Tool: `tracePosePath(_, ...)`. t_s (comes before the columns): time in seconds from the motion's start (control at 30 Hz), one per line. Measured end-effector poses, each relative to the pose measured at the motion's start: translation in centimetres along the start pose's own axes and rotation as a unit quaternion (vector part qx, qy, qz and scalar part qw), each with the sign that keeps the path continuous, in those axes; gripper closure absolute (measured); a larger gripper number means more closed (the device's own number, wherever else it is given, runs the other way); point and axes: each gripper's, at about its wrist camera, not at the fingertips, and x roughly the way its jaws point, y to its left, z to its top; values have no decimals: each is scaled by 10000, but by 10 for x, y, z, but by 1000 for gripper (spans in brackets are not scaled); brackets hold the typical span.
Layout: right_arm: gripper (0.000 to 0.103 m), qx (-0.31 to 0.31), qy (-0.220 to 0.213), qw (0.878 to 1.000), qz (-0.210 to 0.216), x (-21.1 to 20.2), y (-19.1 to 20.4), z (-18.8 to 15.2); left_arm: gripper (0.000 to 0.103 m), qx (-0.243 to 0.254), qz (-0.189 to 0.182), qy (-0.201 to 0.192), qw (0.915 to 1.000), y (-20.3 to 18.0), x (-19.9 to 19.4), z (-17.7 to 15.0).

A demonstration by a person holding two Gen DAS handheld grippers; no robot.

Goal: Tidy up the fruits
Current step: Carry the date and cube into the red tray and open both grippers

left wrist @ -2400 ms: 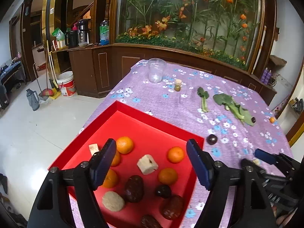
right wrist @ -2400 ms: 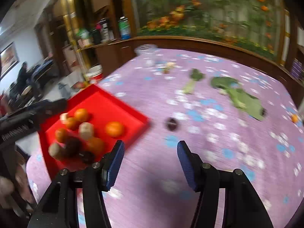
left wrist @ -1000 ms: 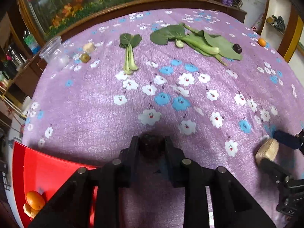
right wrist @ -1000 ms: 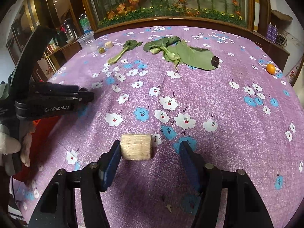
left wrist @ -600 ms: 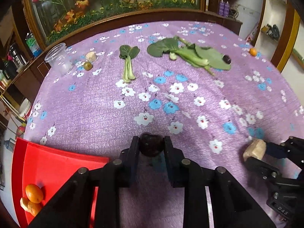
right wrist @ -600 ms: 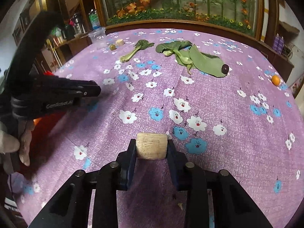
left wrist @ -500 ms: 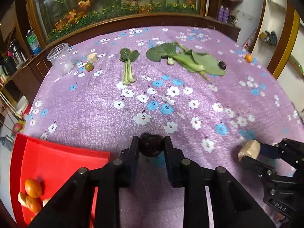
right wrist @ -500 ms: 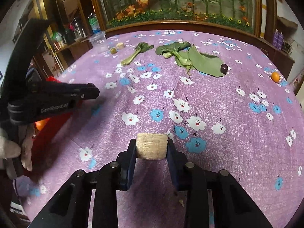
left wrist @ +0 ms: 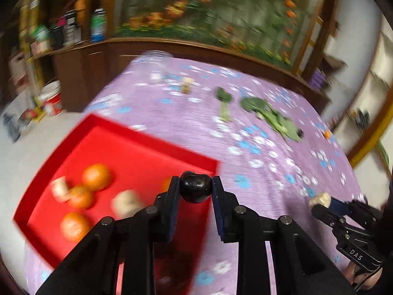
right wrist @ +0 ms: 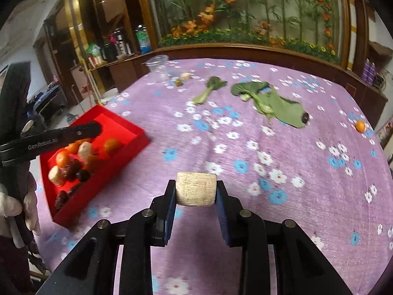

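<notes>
While a second ago the left wrist view looked down on bare purple cloth, it now looks over the red tray [left wrist: 147, 132], which fills the near left; the picture is smeared by motion. Left gripper [left wrist: 195, 190] has its jaws clamped on a dark plum [left wrist: 195, 189], round, glossy and nearly black, held above the tray's near right corner, so the drop looks close. Oranges [left wrist: 95, 176] and pale blocks already lie in the tray. At the near right edge, the right gripper [left wrist: 319, 202] carries a pale block.

Seen from the right wrist, the right gripper [right wrist: 196, 189] has gone from wide around the beige block [right wrist: 196, 188] to pinching it, both pads pressing its flat ends, and it is now lifted off the flowered tablecloth [right wrist: 307, 209]. That block is squat, rough and straw-coloured. To the left the tray [right wrist: 103, 179] holds mixed fruit under the left gripper [right wrist: 97, 127]. Far right, a lone orange [right wrist: 360, 125] and a dark fruit [right wrist: 305, 117] beside the leafy greens [right wrist: 275, 103] remain loose, so I judge more trips are needed
</notes>
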Motion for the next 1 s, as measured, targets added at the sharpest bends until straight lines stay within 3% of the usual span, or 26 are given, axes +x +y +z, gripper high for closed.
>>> tracePosePath(0.2,69,-255,146,9991,317,13,42,4,79,-462,355,-200,9981,47,-17,-14)
tracePosePath(0.5,69,-785,320,9944,638,47,111,17,78,-741,531,-211,9956,85,-12,-27)
tracePosePath(0.87,69,-936,498,9925,604,101,146,42,78,-634,519,-140,9965,88,5,-29)
tracePosePath(0.97,69,-967,556,9921,581,111,149,42,76,-694,533,-150,9960,92,6,-28)
tracePosePath(1.0,69,-960,543,9923,562,113,149,42,71,-714,540,-163,9959,93,6,-27)
